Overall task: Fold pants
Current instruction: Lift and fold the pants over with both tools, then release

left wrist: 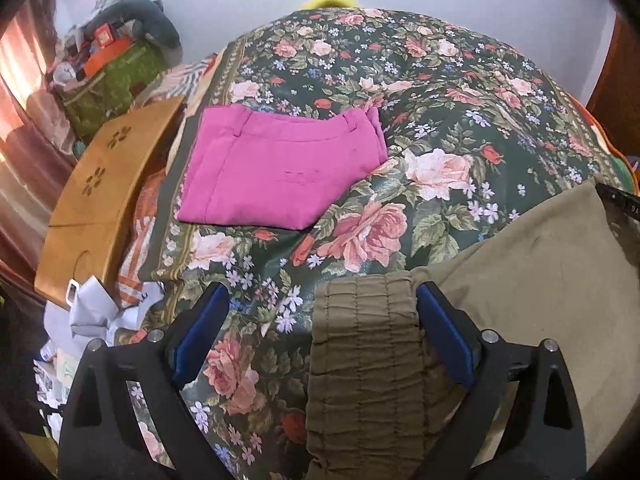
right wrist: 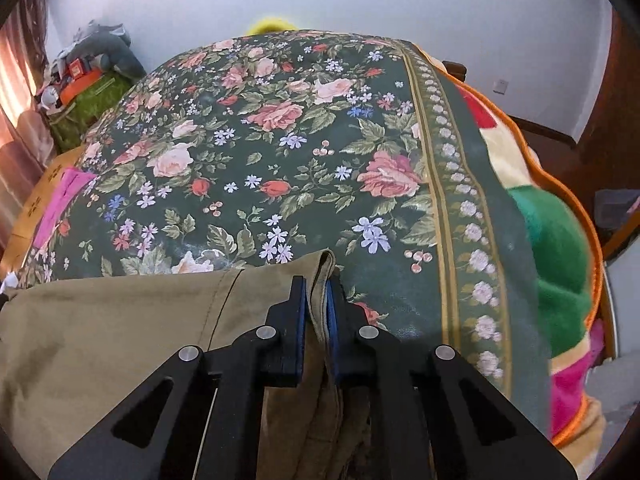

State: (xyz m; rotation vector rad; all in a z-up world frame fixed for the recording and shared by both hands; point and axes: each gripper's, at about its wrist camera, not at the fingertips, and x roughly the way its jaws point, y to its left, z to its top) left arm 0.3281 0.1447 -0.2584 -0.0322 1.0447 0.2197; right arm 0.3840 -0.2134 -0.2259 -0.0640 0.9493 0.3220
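Olive-green pants [left wrist: 540,272] lie at the near edge of the flowered bed cover [left wrist: 400,92]. Their gathered elastic waistband [left wrist: 360,356] lies between the fingers of my left gripper [left wrist: 322,300], which is open wide; the band rests against the right pad. In the right wrist view the same pants [right wrist: 120,320] spread to the left, and my right gripper [right wrist: 316,284] is shut on a folded edge of the cloth [right wrist: 322,268]. The fabric hangs down between its fingers.
Folded pink pants [left wrist: 280,168] lie on the bed cover at the far left; their edge shows in the right wrist view [right wrist: 60,200]. A wooden board [left wrist: 104,200] and piled clutter [left wrist: 104,60] stand left of the bed. A bright blanket [right wrist: 560,260] hangs at the right edge.
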